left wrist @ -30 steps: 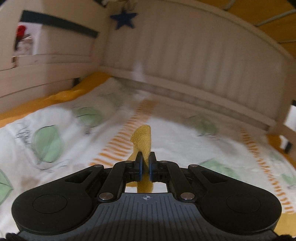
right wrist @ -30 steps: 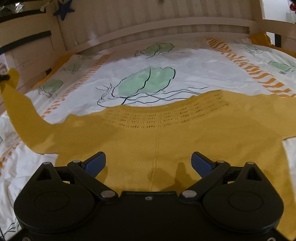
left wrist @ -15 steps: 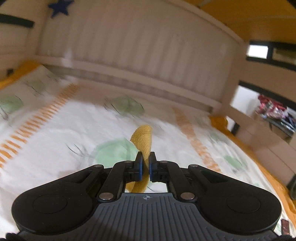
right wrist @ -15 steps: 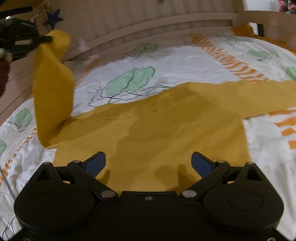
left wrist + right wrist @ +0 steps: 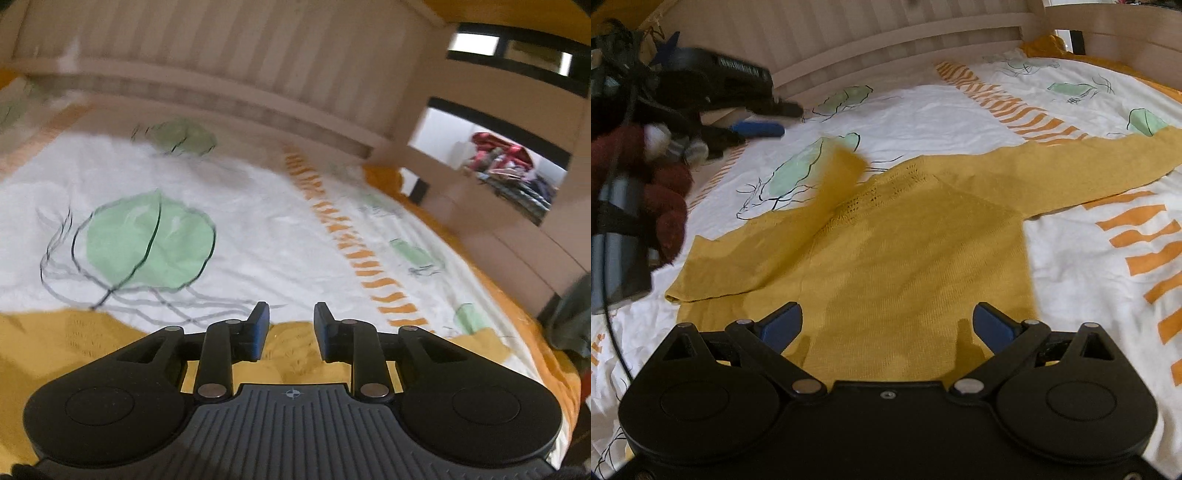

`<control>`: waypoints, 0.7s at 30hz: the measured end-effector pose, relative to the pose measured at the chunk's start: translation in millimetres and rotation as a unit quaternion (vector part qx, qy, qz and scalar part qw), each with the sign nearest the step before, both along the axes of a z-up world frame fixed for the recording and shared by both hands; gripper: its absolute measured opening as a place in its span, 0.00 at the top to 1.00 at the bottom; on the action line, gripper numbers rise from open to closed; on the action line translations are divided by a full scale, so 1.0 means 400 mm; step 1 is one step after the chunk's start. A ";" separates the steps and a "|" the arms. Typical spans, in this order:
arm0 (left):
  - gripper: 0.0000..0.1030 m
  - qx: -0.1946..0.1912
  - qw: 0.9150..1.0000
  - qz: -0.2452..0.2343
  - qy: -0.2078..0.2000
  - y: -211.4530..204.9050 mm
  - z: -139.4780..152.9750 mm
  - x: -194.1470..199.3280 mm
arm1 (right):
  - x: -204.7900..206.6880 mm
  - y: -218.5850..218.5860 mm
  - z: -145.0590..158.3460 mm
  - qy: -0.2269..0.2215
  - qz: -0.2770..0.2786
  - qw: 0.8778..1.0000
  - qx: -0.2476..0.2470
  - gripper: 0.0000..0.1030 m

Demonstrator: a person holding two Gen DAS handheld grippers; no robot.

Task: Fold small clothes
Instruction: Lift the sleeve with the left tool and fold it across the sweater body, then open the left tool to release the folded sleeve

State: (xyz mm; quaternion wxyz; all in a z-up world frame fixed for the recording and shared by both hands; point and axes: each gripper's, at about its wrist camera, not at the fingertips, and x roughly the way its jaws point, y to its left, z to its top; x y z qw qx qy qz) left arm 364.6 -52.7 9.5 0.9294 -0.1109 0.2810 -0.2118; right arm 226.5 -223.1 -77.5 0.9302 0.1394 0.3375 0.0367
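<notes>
Your left gripper point(image 5: 287, 331) has swung across the bed since the earlier frames, and its jaws have just been opening: the yellow sleeve point(image 5: 839, 173) it pinched is out of them, with nothing between the pads now. Nearest you, your right gripper point(image 5: 887, 326) hovers wide open and empty over the lower body of the yellow knit sweater point(image 5: 905, 258), which lies flat on the white leaf-print bed sheet point(image 5: 942, 114). Just beyond, the released sleeve is blurred in the right wrist view, draped diagonally from the near left toward the neckline; whether it has settled flat, you cannot tell. The other sleeve point(image 5: 1071, 173) stretches out to the far right, unfolded. Farther left, your hand carries the left gripper above the sheet, with the slatted bed rail point(image 5: 886, 40) behind. The risk from here is that the loose sleeve lands bunched or crooked, so the fold edge comes out uneven.
</notes>
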 end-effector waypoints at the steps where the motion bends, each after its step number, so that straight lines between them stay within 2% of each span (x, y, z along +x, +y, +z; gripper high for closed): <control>1: 0.69 0.006 1.000 -0.001 -0.011 0.002 0.010 -0.013 | 0.004 0.002 -0.001 0.001 0.002 1.000 -0.002 0.04; 5: 0.62 0.033 0.998 0.016 -0.054 0.044 0.040 -0.075 | 0.020 0.015 0.002 -0.002 0.009 1.000 -0.011 0.04; 8: 0.61 0.059 0.996 0.034 -0.053 0.082 0.026 -0.102 | 0.043 0.029 0.009 -0.010 0.019 1.000 -0.021 0.04; 11: 0.61 0.091 0.993 0.076 -0.026 0.136 -0.029 -0.126 | 0.071 0.034 0.022 -0.028 0.026 0.999 -0.033 0.04; 15: 0.61 0.119 0.984 0.122 0.051 0.221 -0.138 -0.155 | 0.128 0.020 0.030 -0.038 0.024 0.999 -0.029 0.04; 21: 0.61 0.148 0.968 0.176 0.100 0.301 -0.243 -0.184 | 0.223 0.004 0.011 -0.035 0.032 0.999 -0.026 0.18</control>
